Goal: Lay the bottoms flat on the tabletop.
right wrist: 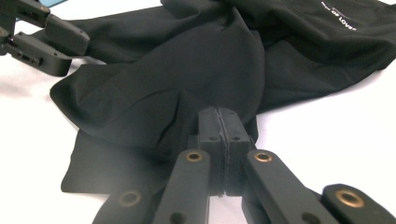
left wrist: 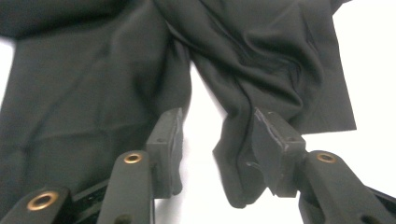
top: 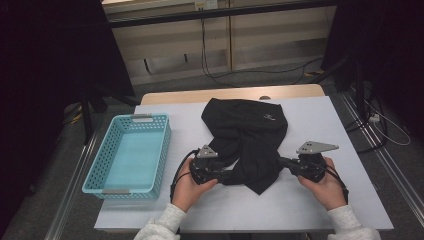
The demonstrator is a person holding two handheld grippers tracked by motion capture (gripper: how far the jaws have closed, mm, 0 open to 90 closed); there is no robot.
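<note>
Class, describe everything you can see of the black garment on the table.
The black garment is soft, matte fabric, crumpled and partly folded on the white table cover, right of the blue basket. Small white lettering marks its far part. The right gripper pinches one edge; the left gripper stands open with a fold between its jaws.

The black garment (top: 247, 137) covers the middle of the white table (top: 320, 200), and where the right gripper (right wrist: 219, 123) bites in, its jaw tips are buried in cloth. The small pale print up at 1 o'clock on the fabric is too tiny to read. Both forearms get cut off at 6 o'clock, and the left gripper view crops the cloth at 12
</note>
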